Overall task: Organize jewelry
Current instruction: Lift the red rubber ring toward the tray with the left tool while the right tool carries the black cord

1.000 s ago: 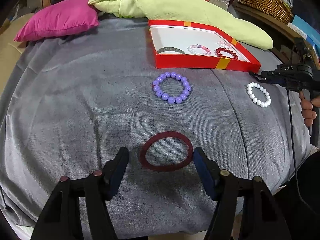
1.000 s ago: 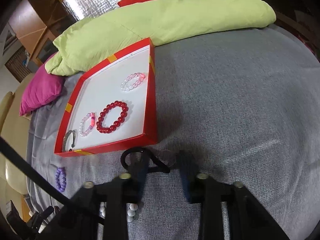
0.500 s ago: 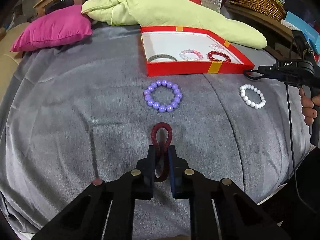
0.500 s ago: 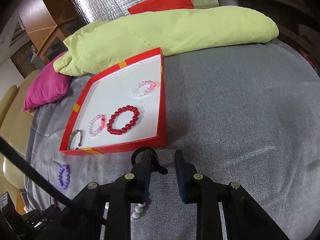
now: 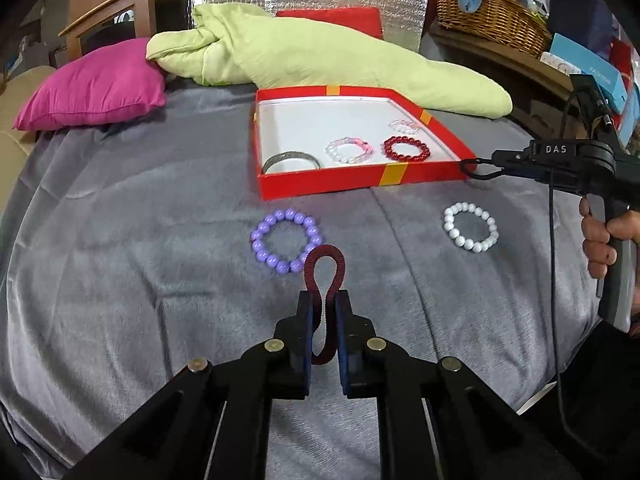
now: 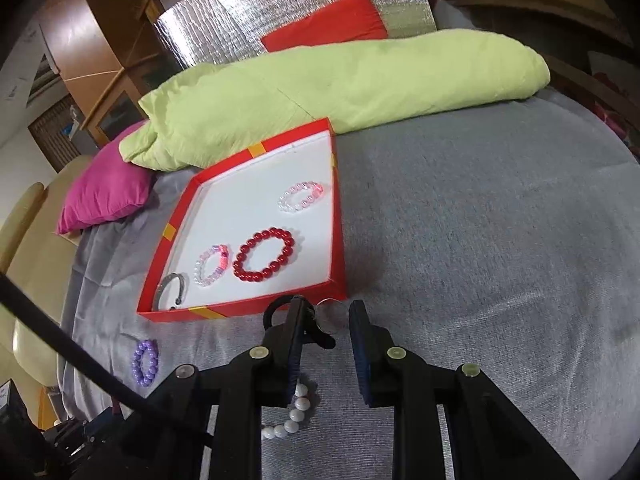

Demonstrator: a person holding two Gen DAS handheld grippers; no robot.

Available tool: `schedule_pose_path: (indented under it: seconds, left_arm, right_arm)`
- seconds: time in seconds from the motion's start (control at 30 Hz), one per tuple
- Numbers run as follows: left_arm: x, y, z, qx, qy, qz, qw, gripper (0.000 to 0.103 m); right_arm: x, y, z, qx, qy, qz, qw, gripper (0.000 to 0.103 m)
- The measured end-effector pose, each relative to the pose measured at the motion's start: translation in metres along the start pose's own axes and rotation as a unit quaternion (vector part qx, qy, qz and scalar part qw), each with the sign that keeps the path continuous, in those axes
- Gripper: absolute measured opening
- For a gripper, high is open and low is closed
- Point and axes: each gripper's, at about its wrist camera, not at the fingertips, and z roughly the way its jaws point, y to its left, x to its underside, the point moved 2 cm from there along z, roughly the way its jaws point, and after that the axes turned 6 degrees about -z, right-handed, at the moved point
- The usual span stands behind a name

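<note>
My left gripper (image 5: 323,300) is shut on a dark red band (image 5: 324,268), squeezed into a loop and lifted above the grey cover. A purple bead bracelet (image 5: 285,246) and a white bead bracelet (image 5: 471,227) lie in front of the red box (image 5: 352,178), which holds a silver bangle (image 5: 291,160), a pink bracelet (image 5: 349,149) and a red bead bracelet (image 5: 406,148). My right gripper (image 6: 326,312) hovers at the box's near right corner (image 6: 340,296), jaws slightly apart, with a black loop (image 6: 280,308) hanging at its left finger and a small clear ring (image 6: 330,312) between the tips.
A green quilt (image 5: 320,56) and a magenta pillow (image 5: 96,84) lie behind the box. A wicker basket (image 5: 488,12) stands on a shelf at the back right. The right gripper's cable (image 5: 554,280) hangs near the bed's right edge.
My left gripper closed on the dark red band and lifted it, squeezing it into a narrow loop. My right gripper rose and opened slightly near the box corner.
</note>
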Motion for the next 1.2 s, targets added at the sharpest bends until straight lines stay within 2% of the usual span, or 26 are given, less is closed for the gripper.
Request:
schedule_pose_path:
  seconds: [0.23,0.4,0.93,1.2]
  left_arm:
    - [-0.008,-0.013,-0.004,0.023,-0.011,-0.002,0.9997,0.011]
    - [-0.013,-0.017,-0.004,0.024,-0.015,-0.003,0.9996,0.011]
    - [-0.015,-0.031,0.012,-0.002,-0.009,0.002,1.0,0.011]
    - [-0.019,-0.041,0.014,0.006,-0.01,0.008,0.9999,0.011]
  right_arm:
    - [0.002,0.017,0.002,-0.004,-0.009,-0.015,1.0,0.024]
    - [0.002,0.022,0.003,-0.008,-0.012,-0.019,1.0,0.024]
    - [-0.007,0.0,-0.017,-0.049,-0.039,0.029,0.998,0.024]
    - [-0.01,-0.012,-0.028,-0.068,-0.05,0.048,0.995,0.024]
